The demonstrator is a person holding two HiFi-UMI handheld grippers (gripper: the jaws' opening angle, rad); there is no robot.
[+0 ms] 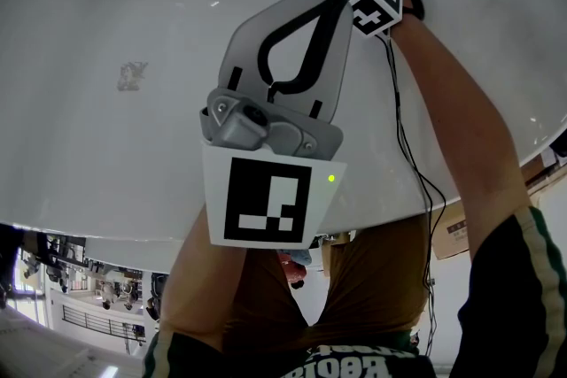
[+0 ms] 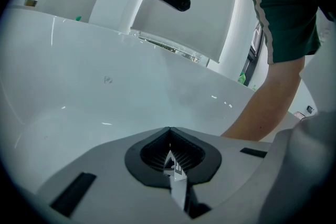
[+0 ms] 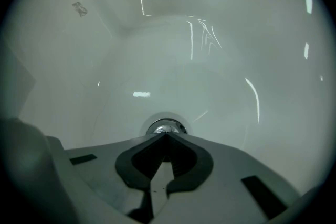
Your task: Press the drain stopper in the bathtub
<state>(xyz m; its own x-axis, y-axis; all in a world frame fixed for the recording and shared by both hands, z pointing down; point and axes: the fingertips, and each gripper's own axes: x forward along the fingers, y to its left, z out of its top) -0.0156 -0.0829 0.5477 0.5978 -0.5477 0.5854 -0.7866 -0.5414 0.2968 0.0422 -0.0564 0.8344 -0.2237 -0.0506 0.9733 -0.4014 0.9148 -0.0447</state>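
Step in hand: the press itself. Right tongs closed together, tips at the drain stopper on the far bathtub floor; contact uncertain. Left tongs together, empty, nearer. Next move, likely: push straight down, centred.

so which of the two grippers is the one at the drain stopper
The right gripper: its shut tips are right at the chrome drain stopper. The left gripper, also shut, hangs over bare white bathtub.
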